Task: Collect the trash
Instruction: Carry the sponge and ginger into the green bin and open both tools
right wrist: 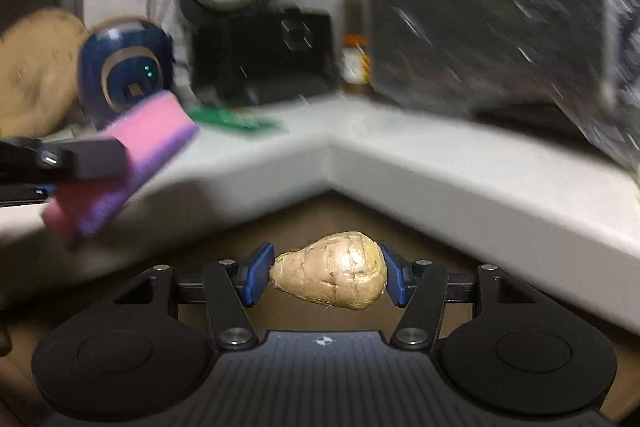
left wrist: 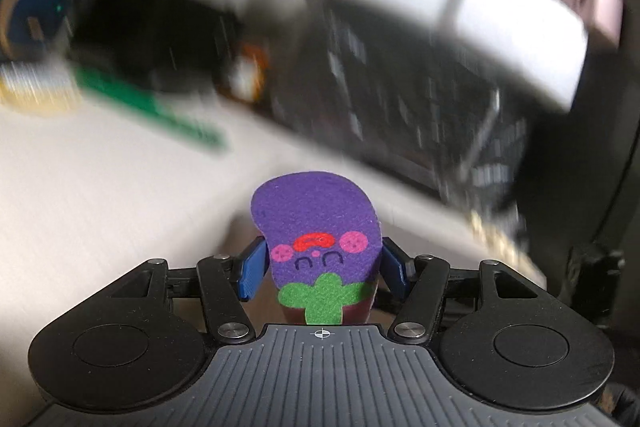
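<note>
The right gripper (right wrist: 327, 275) is clamped on a knobbly, pale-brown piece of ginger root (right wrist: 334, 271), which lies crosswise between the blue pads (right wrist: 258, 273), its narrow end against the left pad and its broad end against the right one. Beyond the fingers runs the corner of a white counter (right wrist: 420, 167), with a blurred black box (right wrist: 264, 55) and a round navy device (right wrist: 128, 67) farther back. The left gripper (left wrist: 322, 269) holds a purple felt-faced sponge shaped like an eggplant with a green stalk and a drawn face (left wrist: 316, 227); it stands between the blue pads, rising above them, and its sides appear to touch both. In the right wrist view its pink and purple side (right wrist: 128, 163) shows at far left, over the counter's edge. Ahead of the left fingers everything is motion-blurred: a pale countertop (left wrist: 100, 195) and a green strip (left wrist: 152, 107).
</note>
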Demonstrator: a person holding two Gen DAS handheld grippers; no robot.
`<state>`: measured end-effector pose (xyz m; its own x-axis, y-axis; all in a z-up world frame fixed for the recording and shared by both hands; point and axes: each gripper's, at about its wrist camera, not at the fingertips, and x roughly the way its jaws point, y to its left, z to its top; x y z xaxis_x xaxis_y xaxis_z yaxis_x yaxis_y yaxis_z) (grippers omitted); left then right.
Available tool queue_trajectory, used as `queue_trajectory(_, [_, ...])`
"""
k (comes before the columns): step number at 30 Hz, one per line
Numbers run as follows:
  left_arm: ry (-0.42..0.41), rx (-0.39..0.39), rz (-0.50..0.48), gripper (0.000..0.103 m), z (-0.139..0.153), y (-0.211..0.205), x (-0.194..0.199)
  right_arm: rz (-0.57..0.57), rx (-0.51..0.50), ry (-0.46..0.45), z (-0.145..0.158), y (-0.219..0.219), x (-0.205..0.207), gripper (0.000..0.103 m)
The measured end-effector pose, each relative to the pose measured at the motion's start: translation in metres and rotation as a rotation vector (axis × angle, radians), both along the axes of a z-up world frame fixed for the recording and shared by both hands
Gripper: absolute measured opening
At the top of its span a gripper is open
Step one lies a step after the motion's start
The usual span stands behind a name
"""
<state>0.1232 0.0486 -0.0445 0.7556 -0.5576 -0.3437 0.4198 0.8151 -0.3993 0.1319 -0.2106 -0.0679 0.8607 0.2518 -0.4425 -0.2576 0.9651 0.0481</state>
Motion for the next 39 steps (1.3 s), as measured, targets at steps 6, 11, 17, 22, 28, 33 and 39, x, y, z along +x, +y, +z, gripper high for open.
queue_trajectory(6, [0.399, 0.028, -0.167, 0.065, -0.14, -0.061, 0.035, -0.12, -0.05, 0.178, -0.084, -0.052, -0.032, 0.057])
queue_trajectory(11, [0.808, 0.009, -0.121, 0.065, -0.251, -0.086, 0.071, -0.158, -0.015, 0.343, -0.133, -0.075, -0.035, 0.057])
queue_trajectory(17, [0.783, 0.251, -0.006, 0.065, -0.322, -0.1, 0.092, -0.16, -0.004, 0.378, -0.152, -0.081, -0.023, 0.057])
queue_trajectory(22, [0.663, 0.324, -0.062, 0.065, -0.338, -0.098, 0.071, -0.17, -0.001, 0.447, -0.175, -0.086, -0.021, 0.057])
queue_trajectory(28, [0.47, 0.402, -0.208, 0.066, -0.324, -0.124, 0.046, -0.121, 0.153, 0.572, -0.203, -0.088, -0.002, 0.057])
queue_trajectory(33, [0.392, 0.504, -0.282, 0.066, -0.325, -0.145, 0.032, -0.033, 0.29, 0.656, -0.228, -0.07, 0.03, 0.057])
queue_trajectory(39, [0.41, 0.497, -0.276, 0.063, -0.328, -0.141, 0.036, -0.062, 0.316, 0.69, -0.236, -0.066, 0.033, 0.066])
